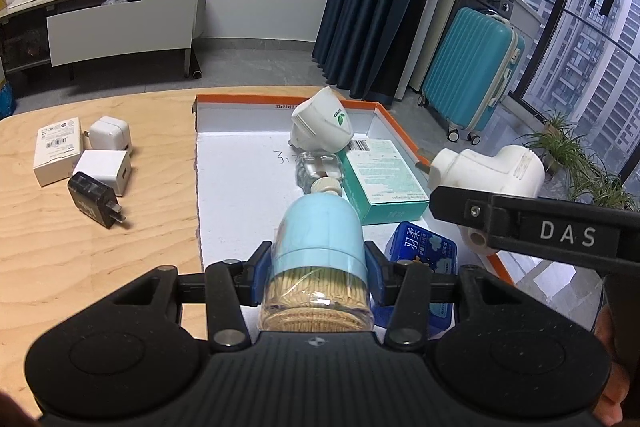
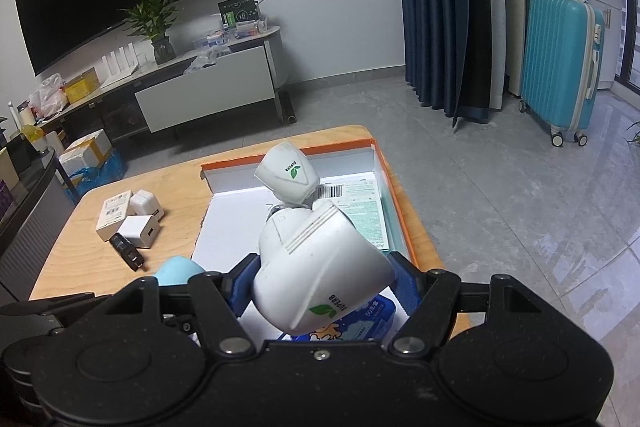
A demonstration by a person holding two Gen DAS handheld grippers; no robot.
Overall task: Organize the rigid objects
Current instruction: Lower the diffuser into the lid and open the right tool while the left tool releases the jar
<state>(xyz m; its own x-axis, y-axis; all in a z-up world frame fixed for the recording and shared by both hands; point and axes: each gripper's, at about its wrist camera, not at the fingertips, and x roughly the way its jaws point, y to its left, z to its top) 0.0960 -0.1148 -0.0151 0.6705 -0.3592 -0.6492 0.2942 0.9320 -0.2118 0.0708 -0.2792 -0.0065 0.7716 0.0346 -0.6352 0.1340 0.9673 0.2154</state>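
My left gripper is shut on a toothpick jar with a light blue cap, held over the near part of the orange-rimmed box. My right gripper is shut on a white SUPERB plug-in device, held above the box's right side; it also shows in the left wrist view. In the box lie a second white SUPERB device, a small glass bottle, a green carton and a blue tissue pack.
On the wooden table left of the box lie a white carton, two white chargers and a black charger. A teal suitcase, a curtain and a TV cabinet stand beyond the table.
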